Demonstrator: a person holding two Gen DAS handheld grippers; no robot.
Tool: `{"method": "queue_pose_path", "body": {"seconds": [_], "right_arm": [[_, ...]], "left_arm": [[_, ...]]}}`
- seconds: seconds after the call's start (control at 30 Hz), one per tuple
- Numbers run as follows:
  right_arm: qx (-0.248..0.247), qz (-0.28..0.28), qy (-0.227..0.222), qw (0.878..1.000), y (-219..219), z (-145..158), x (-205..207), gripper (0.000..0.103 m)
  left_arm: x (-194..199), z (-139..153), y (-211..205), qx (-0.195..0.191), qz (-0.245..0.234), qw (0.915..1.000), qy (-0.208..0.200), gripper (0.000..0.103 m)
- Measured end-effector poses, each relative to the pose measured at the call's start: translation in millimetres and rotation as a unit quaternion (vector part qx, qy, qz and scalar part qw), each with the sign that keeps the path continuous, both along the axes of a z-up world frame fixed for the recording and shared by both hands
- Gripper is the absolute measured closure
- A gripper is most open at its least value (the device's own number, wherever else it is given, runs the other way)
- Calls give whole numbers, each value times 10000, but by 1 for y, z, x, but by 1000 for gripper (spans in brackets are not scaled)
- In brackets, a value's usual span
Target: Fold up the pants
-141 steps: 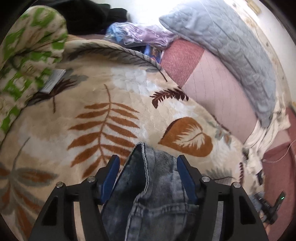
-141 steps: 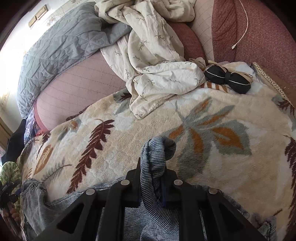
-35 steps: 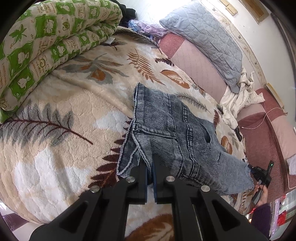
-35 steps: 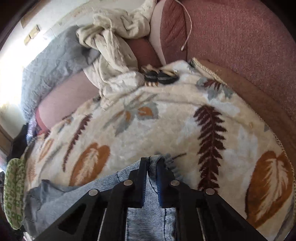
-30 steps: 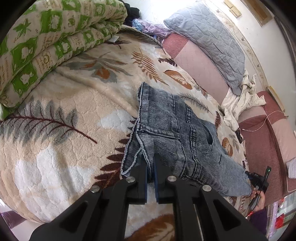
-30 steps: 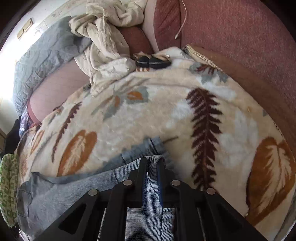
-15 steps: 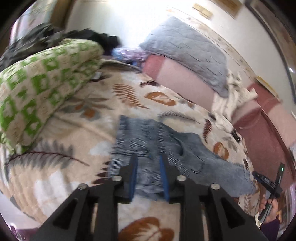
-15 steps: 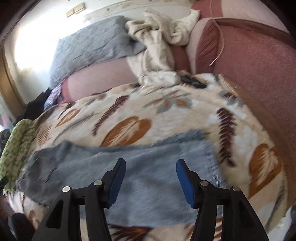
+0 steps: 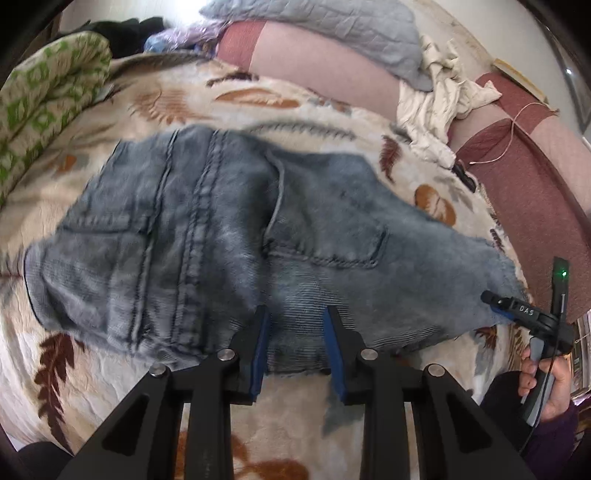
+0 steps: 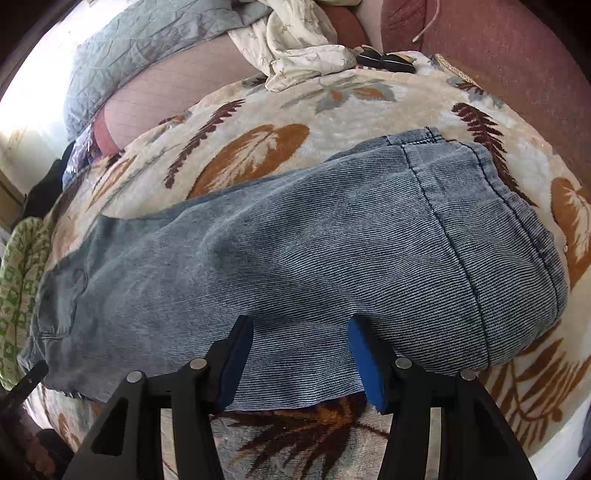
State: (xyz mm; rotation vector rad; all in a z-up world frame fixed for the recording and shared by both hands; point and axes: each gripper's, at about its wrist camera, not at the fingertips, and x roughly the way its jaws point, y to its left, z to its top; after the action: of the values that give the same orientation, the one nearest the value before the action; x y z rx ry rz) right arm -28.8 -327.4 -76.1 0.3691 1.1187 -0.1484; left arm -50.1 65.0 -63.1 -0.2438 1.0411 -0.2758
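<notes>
The blue jeans lie spread flat on the leaf-patterned blanket, back pockets up, waist to the left. My left gripper hovers open over their near edge, and its blue pads touch nothing. In the right wrist view the leg end of the jeans lies flat with the hem at the right. My right gripper is above the near edge with its jaws closing; denim shows below the gap, but the pads are clear of it. The right gripper's fingers also show beside the hem in the left wrist view, held by a hand.
A rolled green-and-white quilt lies at the left. A grey pillow, a crumpled cream sheet and pink cushions line the far side. A small black object sits by the sheet. The blanket's edge runs just below both grippers.
Both grippers were shut on the jeans a second ago. They have let go and opened, and the jeans now lie flat on the blanket as both hands shift sideways.
</notes>
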Motion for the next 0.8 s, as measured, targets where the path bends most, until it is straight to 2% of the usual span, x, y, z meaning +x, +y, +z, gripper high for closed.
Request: {"method": "queue_pose_path", "body": {"seconds": [0.07,0.23,0.37,0.5,0.57,0.63,0.67,0.8], "right_arm": [[-212,113,67,9997,6,-2,2,46],[-782,366,194,9961,23,-6,4,44],[-899,419,181,9949,26,-6,4,42],[-883,437,100,9951,28,-2,3,38],[-863,418,-14,9954,29,4,2,38],[-877,396,-203,9951,30,12,3,38],[-887,410,-298,9948,31,16,4,38],[-937,596,-628,9918,47,32,19,38]], "left_arm": [[-3,-7,2,-44,-28,10000,57,72],[-8,-12,0,68,-146,9998,-126,70],[-6,-9,-2,214,-201,9995,-129,70],[-7,5,-8,400,-259,9987,-204,71],[-9,16,-13,539,-344,9971,-407,67],[-8,27,-20,664,-398,9949,-651,53],[-6,31,-23,658,-429,9943,-722,51],[15,39,-40,549,-583,9937,-790,50]]}}
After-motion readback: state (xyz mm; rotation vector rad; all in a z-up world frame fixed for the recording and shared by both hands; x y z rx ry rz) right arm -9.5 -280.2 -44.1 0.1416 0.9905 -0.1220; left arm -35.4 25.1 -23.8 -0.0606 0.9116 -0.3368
